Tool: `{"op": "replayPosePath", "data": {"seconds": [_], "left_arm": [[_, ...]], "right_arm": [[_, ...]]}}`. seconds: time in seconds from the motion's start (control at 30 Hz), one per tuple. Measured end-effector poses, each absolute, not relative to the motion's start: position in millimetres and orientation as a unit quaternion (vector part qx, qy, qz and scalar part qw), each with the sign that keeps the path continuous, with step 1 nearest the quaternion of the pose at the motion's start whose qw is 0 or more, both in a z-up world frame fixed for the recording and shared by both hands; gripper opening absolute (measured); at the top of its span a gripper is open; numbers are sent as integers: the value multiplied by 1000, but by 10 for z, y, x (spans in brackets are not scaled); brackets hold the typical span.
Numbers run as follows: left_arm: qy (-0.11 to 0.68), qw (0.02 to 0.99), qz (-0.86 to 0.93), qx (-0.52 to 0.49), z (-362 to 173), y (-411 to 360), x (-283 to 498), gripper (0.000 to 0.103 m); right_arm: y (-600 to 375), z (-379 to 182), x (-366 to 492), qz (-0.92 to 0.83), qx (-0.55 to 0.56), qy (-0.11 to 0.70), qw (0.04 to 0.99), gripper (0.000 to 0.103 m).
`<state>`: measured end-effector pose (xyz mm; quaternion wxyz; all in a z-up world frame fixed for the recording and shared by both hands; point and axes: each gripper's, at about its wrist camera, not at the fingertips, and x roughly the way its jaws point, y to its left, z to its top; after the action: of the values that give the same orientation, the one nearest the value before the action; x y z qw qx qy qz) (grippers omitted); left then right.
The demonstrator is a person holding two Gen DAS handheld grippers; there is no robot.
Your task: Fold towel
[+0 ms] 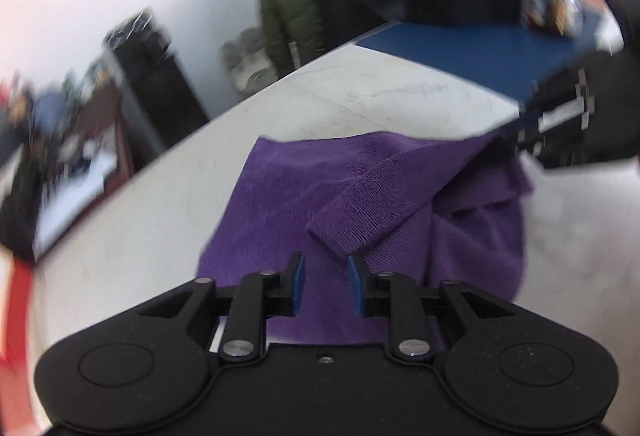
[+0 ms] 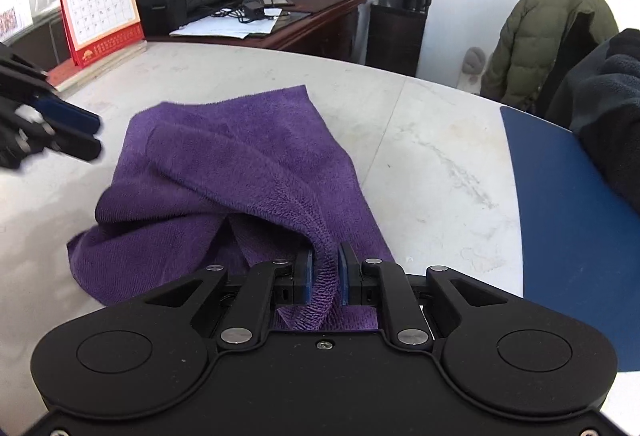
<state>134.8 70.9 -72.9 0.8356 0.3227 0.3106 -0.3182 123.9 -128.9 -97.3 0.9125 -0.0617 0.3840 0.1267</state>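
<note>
Jaws of right gripper (image 2: 324, 268) pinch purple towel (image 2: 224, 171) – left gripper (image 1: 326, 276) gapes

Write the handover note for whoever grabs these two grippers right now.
Right gripper: shut on a bunched edge of the purple towel, lifting it off the white table.
Left gripper: open, nothing between its pads, hovering over the towel's near part with a folded corner just ahead.
Towel: rumpled, partly doubled over itself, beside the blue mat.
Done: one edge gripped and raised.
Left: grip a second corner with the left, lay the edges together, flatten the fold.
</note>
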Motion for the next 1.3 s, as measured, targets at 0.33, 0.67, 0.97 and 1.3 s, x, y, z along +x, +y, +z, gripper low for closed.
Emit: {"op": "replayPosePath", "data": {"seconds": [0.33,0.67,0.97,1.3], "left_arm": [[233,746,-403,476,-1161,599,1413,29],[213,728,-432,488,-1258,582,1529,25],[226,766,-429,421,-1070,555,1660,6],[299,819,-424,245,-693,685,1834,4]], "right_arm": [[-1342,-921,1359,131,-27,394,909,12],[-1322,-939,1394,129,-12,398,908,12],[-1352,-975,1380,114,-5,404,908,12],[-1338,-1103,1353,100,-17,418,903,28]]}}
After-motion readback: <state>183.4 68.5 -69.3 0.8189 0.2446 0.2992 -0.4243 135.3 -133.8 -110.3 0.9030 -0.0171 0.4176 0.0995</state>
